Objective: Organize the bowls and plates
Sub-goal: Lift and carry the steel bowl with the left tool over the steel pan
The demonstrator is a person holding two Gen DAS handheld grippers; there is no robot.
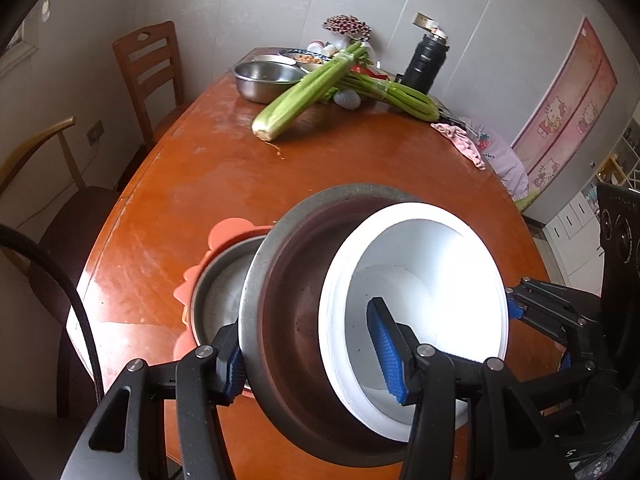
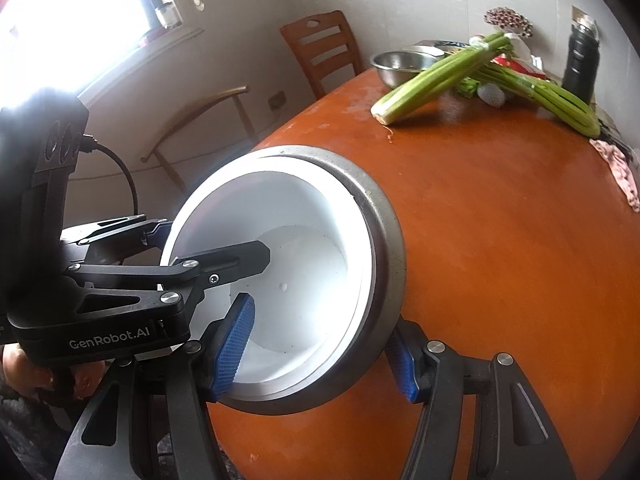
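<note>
A steel bowl with a white bowl nested inside it hangs tilted above the orange table, held from both sides. My left gripper is shut on the near rim, one pad outside the steel wall and one inside the white bowl. My right gripper is shut on the opposite rim of the steel bowl and white bowl in the same way. Below the stack, a shallow steel dish rests on a pink flower-shaped plate.
At the far end of the table lie celery stalks, another steel bowl, a black flask and a pink cloth. Wooden chairs stand along the left side.
</note>
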